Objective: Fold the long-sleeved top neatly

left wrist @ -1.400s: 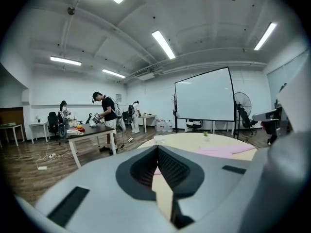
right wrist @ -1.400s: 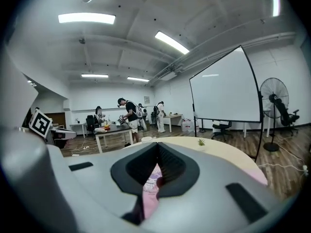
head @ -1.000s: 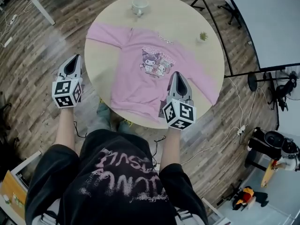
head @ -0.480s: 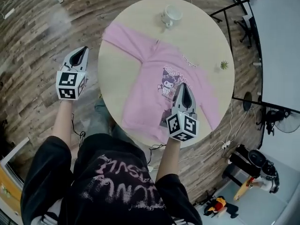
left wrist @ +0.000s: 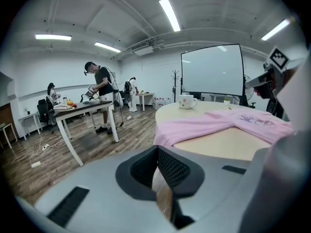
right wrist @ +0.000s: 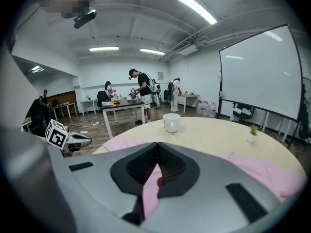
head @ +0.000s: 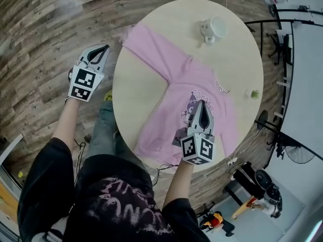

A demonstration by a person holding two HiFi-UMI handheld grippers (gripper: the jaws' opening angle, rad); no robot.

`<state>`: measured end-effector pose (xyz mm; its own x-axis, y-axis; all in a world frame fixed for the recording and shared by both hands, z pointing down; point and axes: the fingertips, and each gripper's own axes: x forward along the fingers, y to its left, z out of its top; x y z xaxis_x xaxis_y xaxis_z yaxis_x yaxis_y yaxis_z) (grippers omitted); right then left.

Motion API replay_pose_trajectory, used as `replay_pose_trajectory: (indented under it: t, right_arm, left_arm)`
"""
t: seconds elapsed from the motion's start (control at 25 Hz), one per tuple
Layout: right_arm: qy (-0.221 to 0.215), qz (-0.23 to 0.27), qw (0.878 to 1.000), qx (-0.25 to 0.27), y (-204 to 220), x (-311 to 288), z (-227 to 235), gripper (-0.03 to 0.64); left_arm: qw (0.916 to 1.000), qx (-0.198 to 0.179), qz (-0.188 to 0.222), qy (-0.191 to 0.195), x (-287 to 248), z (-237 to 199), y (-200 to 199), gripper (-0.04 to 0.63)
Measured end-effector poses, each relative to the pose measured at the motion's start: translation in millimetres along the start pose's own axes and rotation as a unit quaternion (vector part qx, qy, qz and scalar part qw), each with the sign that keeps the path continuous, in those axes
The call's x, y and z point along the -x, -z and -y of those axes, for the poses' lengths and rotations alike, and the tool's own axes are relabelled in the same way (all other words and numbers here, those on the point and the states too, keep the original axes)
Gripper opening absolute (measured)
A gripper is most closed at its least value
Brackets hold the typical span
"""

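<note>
Here, read from left to right, both grippers are closing in on a garment that is not yet touched. The left gripper [head: 100,50] hangs over the wood floor [head: 40,39] just off the rim of the counter [head: 132,92]. Its jaws are together with nothing between them. Compared with the earlier head views, it has advanced along the rim and now points toward the outstretched sleeve [head: 144,44], whose end reaches the counter's far-left edge.

The long-sleeved top [head: 171,84] lies spread flat on the counter, print side up and with no fold in it. The right gripper [head: 203,107], a second ago above the hem at the near edge, now sits over the printed chest. Its jaws are likewise together and empty, and contact with the cloth cannot be determined.

The mug [head: 214,28] and the small plant [head: 254,93] keep their places relative to the top. The apparent swing of the scene is therefore the head camera turning, not the garment shifting.

The task appears to be at its approach stage. A probable first fold brings the outstretched sleeve inward. For that, the left gripper must first open and take the sleeve end, while the right may steady the body.
</note>
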<state>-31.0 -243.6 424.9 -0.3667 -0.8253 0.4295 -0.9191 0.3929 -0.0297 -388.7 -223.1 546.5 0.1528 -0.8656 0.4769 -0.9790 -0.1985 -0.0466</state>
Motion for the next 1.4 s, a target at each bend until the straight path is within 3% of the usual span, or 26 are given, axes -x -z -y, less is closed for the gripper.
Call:
replay_pose_trajectory:
  t: [0.16, 0.24, 0.36, 0.56, 0.72, 0.8, 0.96, 1.4]
  right_arm:
    - [0.019, -0.009, 1.0, -0.014, 11, -10, 3, 0.005]
    - [0.025, -0.011, 0.999, -0.027, 16, -14, 4, 0.005]
    - [0.031, -0.017, 0.999, -0.027, 23, -20, 6, 0.005]
    - [0.039, -0.027, 0.998, -0.039, 32, -30, 6, 0.005]
    - [0.047, -0.044, 0.997, -0.04, 43, -35, 7, 0.005]
    - [0.053, -0.048, 0.996, -0.044, 45, -37, 13, 0.005]
    - [0.067, -0.051, 0.995, -0.046, 49, -37, 22, 0.005]
    - [0.093, -0.023, 0.993, -0.069, 30, -23, 23, 0.005]
  left_arm:
    - [0.9996, -0.018, -0.015, 0.013, -33, -10, 25, 0.015]
    - [0.9994, -0.013, -0.015, 0.028, -47, -12, 34, 0.04]
    - [0.9978, -0.027, -0.022, 0.057, -67, -8, 46, 0.136]
    - [0.9913, -0.055, -0.043, 0.112, -93, 4, 66, 0.188]
    - [0.9882, -0.069, -0.045, 0.13, -112, 13, 73, 0.196]
    - [0.9885, -0.069, -0.041, 0.128, -121, 15, 73, 0.193]
    - [0.9902, -0.078, -0.038, 0.109, -126, 6, 70, 0.056]
    - [0.9965, -0.068, -0.008, 0.048, -88, -45, 22, 0.043]
